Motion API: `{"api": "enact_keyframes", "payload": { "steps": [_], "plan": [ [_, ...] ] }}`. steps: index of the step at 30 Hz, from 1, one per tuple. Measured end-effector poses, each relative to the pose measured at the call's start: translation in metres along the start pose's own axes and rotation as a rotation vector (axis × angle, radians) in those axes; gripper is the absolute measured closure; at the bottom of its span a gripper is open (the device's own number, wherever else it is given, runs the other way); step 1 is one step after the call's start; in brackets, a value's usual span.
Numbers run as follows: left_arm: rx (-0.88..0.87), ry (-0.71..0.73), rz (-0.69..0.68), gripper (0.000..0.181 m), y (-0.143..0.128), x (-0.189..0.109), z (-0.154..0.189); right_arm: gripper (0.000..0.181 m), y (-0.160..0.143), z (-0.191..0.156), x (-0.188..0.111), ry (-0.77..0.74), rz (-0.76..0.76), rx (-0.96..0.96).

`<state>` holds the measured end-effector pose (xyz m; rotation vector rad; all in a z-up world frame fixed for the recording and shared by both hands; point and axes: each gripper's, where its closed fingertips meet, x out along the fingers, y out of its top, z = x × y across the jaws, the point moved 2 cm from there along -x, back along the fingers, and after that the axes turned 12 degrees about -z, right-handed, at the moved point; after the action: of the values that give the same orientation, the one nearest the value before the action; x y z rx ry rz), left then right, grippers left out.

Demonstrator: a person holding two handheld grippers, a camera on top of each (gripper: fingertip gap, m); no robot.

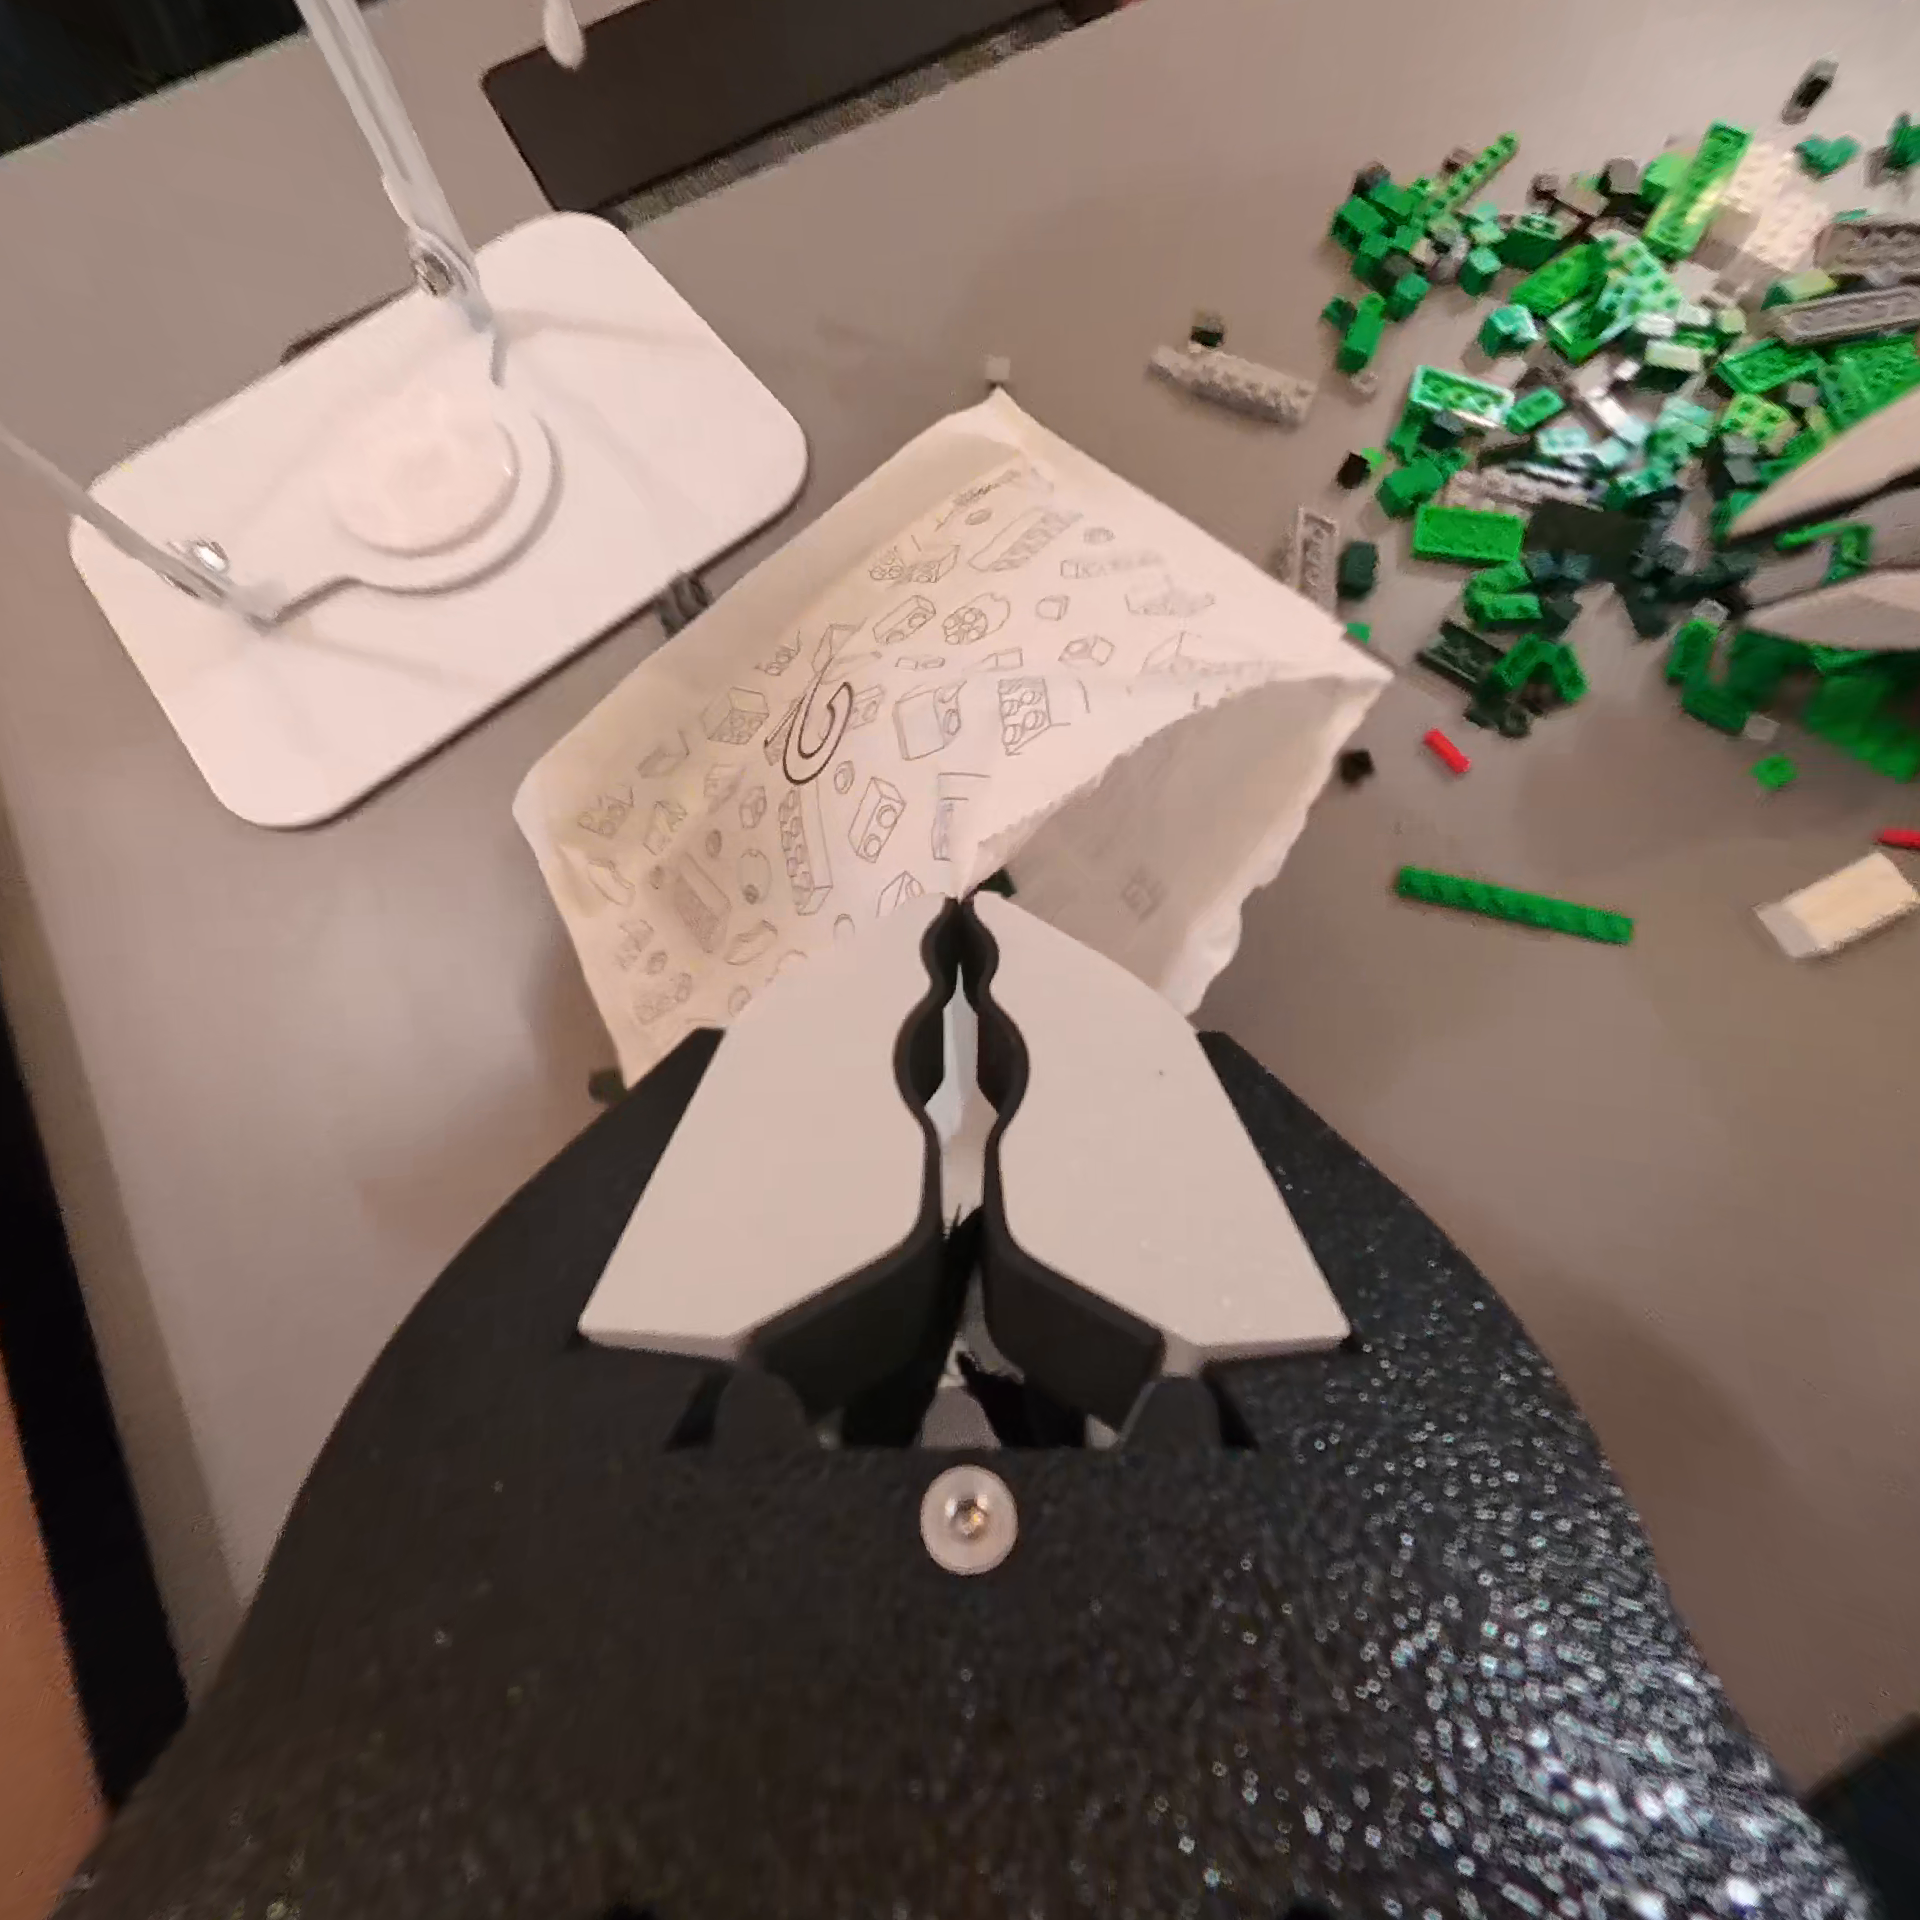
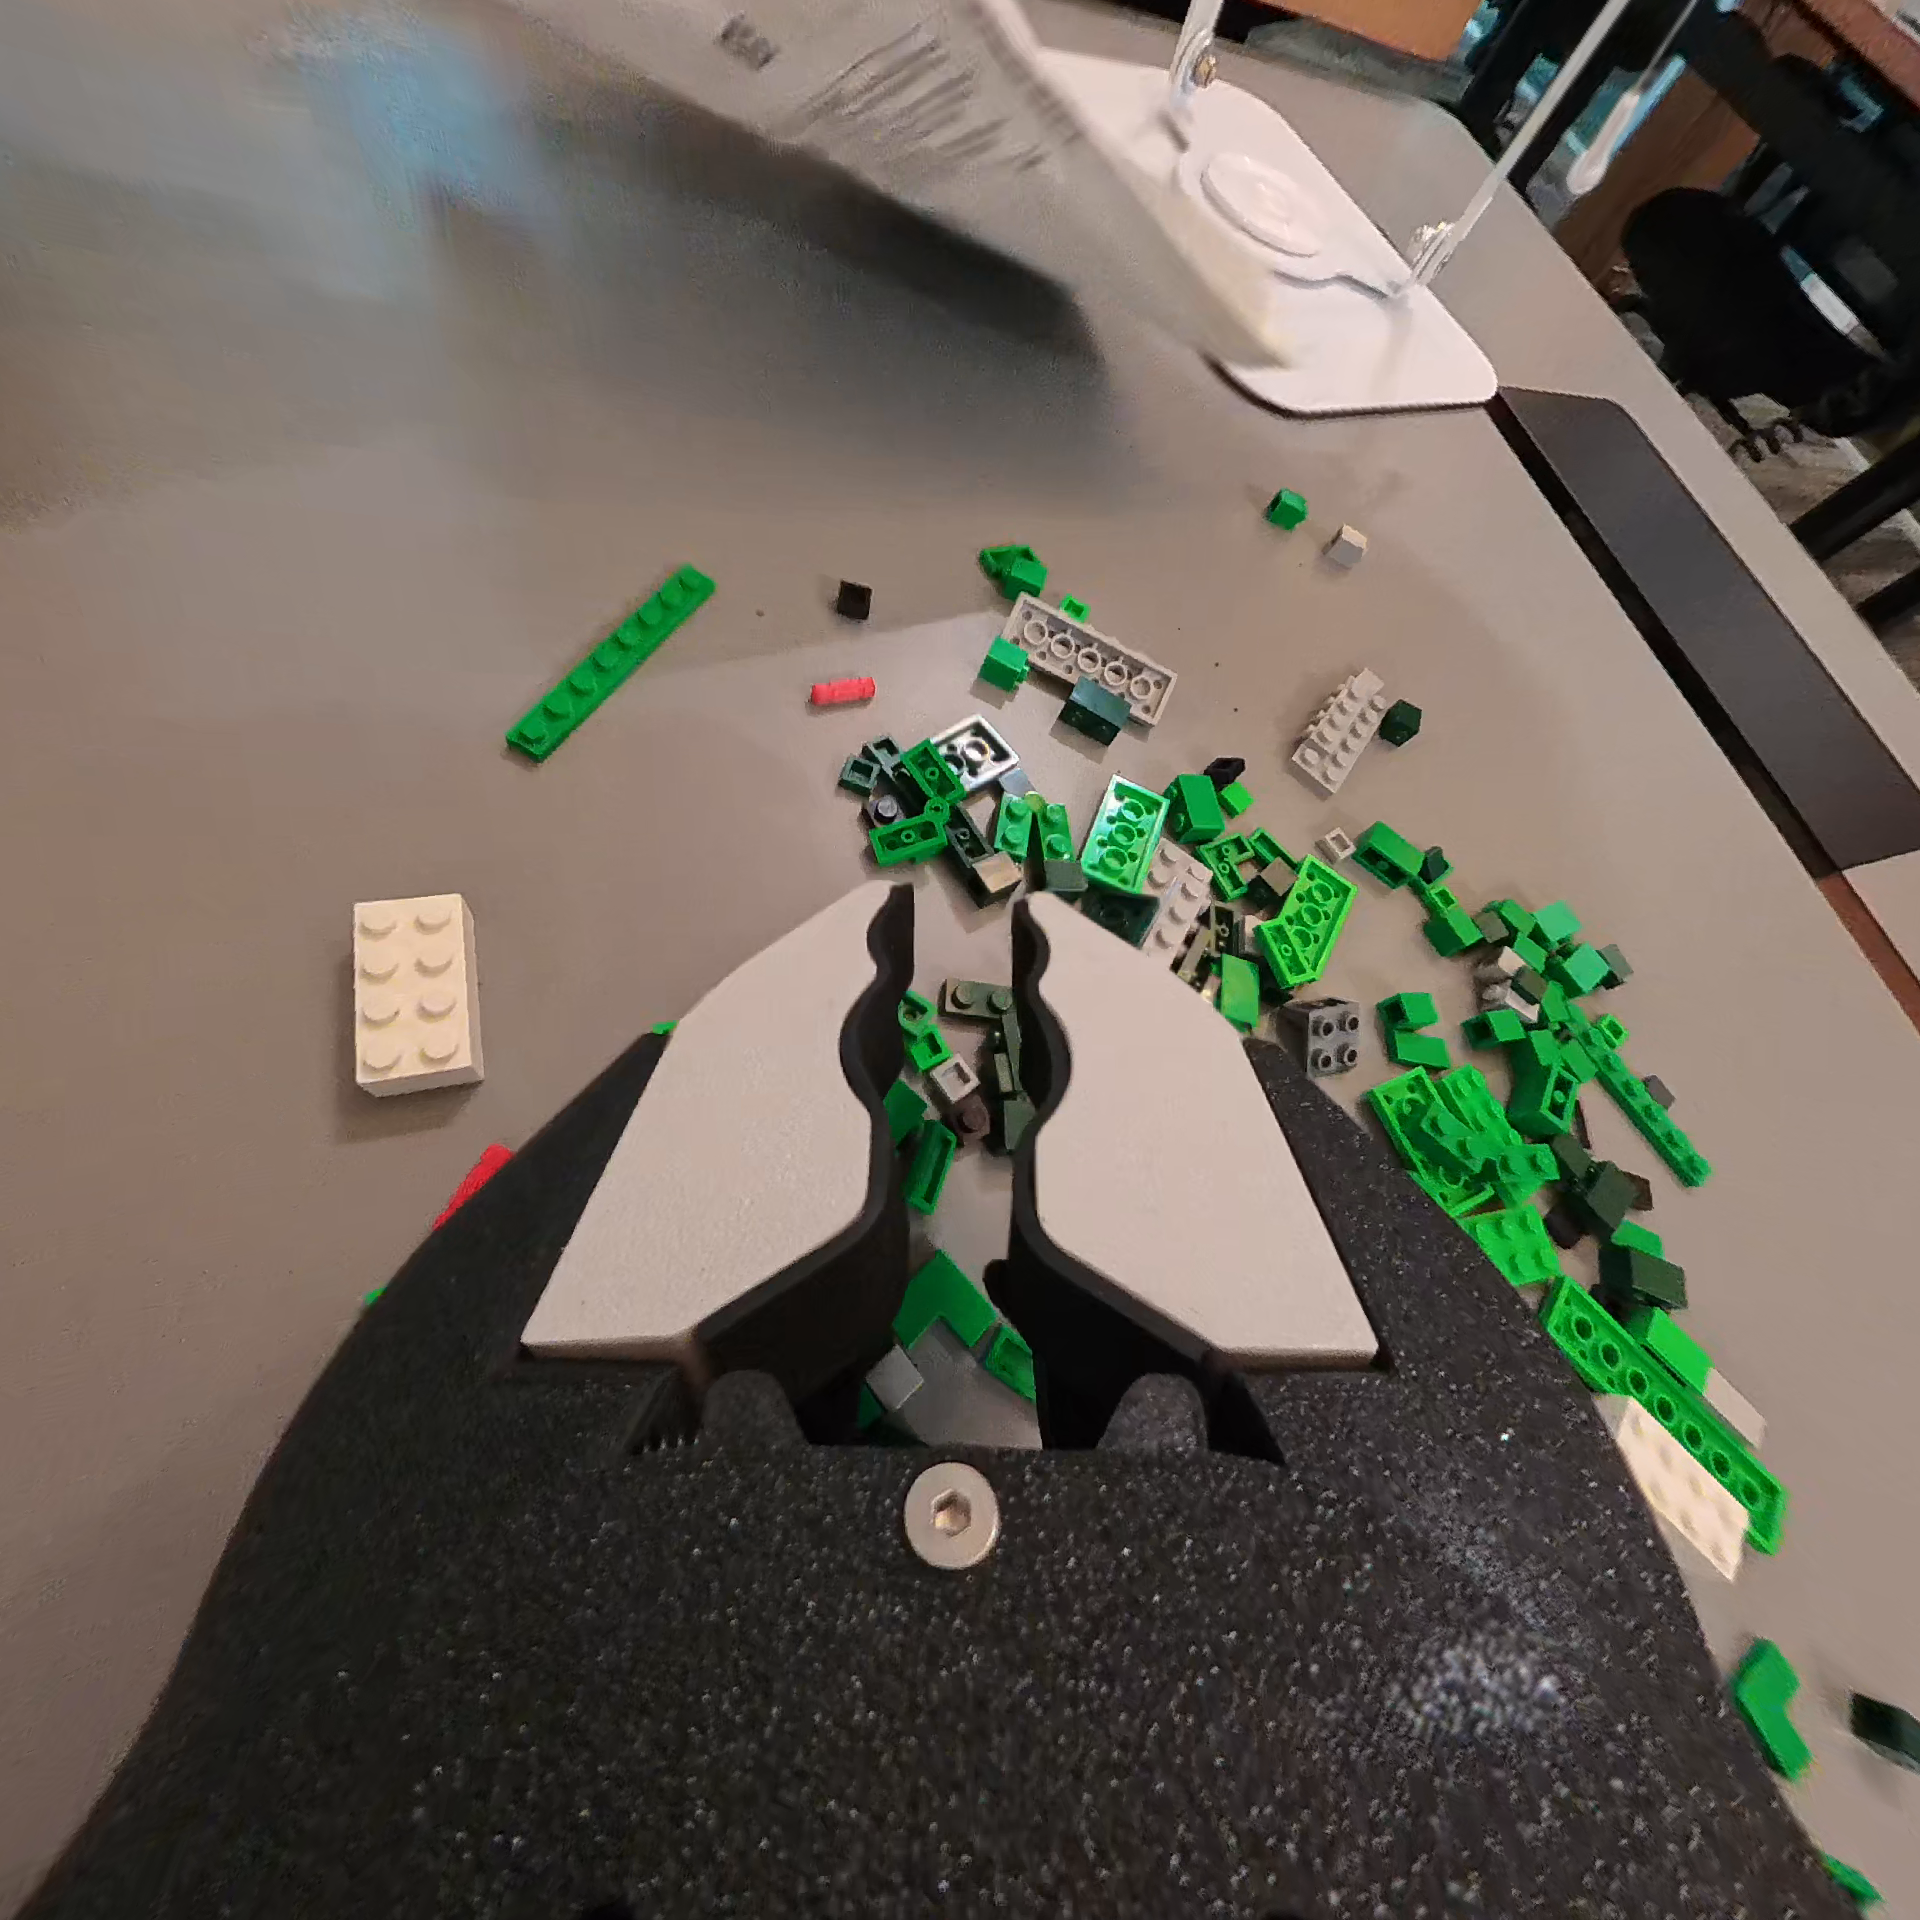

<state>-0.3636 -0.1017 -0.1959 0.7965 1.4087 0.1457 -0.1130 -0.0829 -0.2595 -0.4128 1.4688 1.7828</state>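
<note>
My left gripper (image 1: pixel 964 906) is shut on the torn edge of a white paper bag (image 1: pixel 831 707) printed with brick outlines and holds it above the grey table (image 1: pixel 1455 1143); the bag's open mouth faces right. A pile of green, grey and dark bricks (image 1: pixel 1662 436) lies to the right, and the other gripper's fingers (image 1: pixel 1829 488) show at its edge. My right gripper (image 2: pixel 964 914) is open and empty, low over the same brick pile (image 2: pixel 1195 914). A long green plate (image 2: pixel 611 663), a small red piece (image 2: pixel 842 691) and a white 2x4 brick (image 2: pixel 416 992) lie to its left.
A white stand base (image 1: pixel 436 520) with clear plastic struts sits at the far left in the left wrist view, and at the far right in the right wrist view (image 2: pixel 1351 312). A blurred pale shape (image 2: pixel 883 114) crosses the top of the right wrist view. A dark slot (image 2: pixel 1714 623) runs along the table edge. My right fingertips sit around 25 cm from my left ones. My right gripper's tips are some 7 cm from the small red piece (image 2: pixel 842 691). My left wrist view (image 1: pixel 1452 747) looks at it from another angle. To the long green plate (image 2: pixel 611 663): right tips about 9 cm, left tips about 20 cm. The left camera catches it too, in the left wrist view (image 1: pixel 1536 897).
</note>
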Motion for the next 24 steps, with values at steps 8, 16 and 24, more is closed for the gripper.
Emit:
{"api": "enact_keyframes", "payload": {
  "steps": [8, 16, 24],
  "plan": [
    [0.096, 0.116, 0.079, 0.181, 0.014, 0.046, -0.009, 0.165, -0.006, 0.001, 0.011, -0.014, -0.074, -0.002],
    [0.219, 0.096, 0.169, 0.181, 0.019, 0.055, 0.007, 0.16, 0.007, -0.01, 0.028, 0.095, -0.151, 0.077],
    [0.28, 0.077, 0.161, 0.181, 0.016, 0.067, 0.025, 0.158, 0.009, -0.009, 0.037, 0.046, -0.329, 0.105]
  ]
}}
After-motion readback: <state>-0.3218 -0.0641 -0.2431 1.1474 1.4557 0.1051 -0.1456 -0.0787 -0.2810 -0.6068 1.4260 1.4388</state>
